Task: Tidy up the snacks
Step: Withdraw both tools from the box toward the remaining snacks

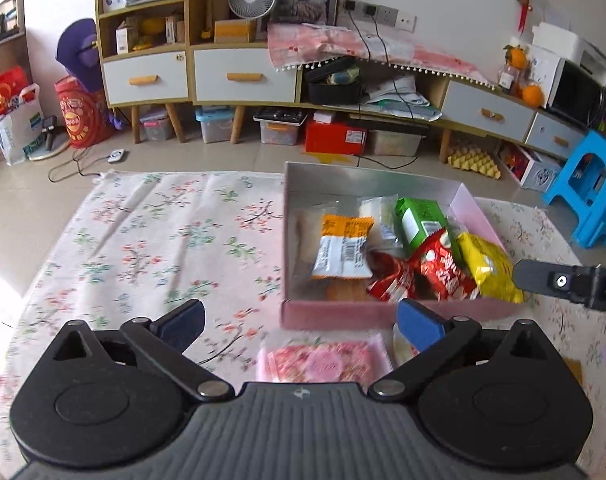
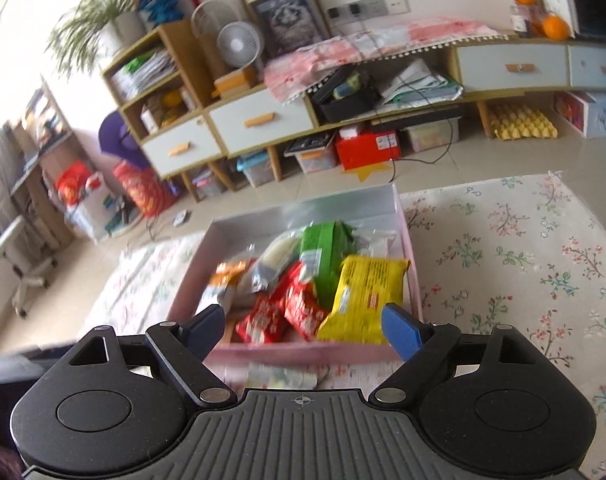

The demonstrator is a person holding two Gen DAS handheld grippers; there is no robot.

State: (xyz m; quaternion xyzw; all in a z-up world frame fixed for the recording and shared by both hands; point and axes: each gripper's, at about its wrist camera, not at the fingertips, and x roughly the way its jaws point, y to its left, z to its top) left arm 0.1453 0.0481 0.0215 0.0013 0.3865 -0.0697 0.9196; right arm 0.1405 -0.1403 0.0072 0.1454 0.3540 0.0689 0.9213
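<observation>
A pink-walled box (image 1: 343, 314) stands on the floral cloth and holds several snack packets: an orange-and-white one (image 1: 343, 248), a green one (image 1: 419, 222), red ones (image 1: 431, 276) and a yellow one (image 1: 487, 268). My left gripper (image 1: 301, 322) is open and holds nothing, just before the box's near wall. A pink packet (image 1: 327, 362) lies on the cloth under it. My right gripper (image 2: 305, 330) is open too, at the near wall of the box (image 2: 303, 350), close to the yellow packet (image 2: 367, 300). A pale packet (image 2: 283, 378) lies in front of the box.
The floral cloth (image 1: 163, 240) spreads left of the box and also to its right (image 2: 523, 264). Beyond it are tiled floor, a low cabinet (image 1: 243, 76) with bins under it, a yellow egg tray (image 1: 473, 162) and a blue stool (image 1: 587, 188).
</observation>
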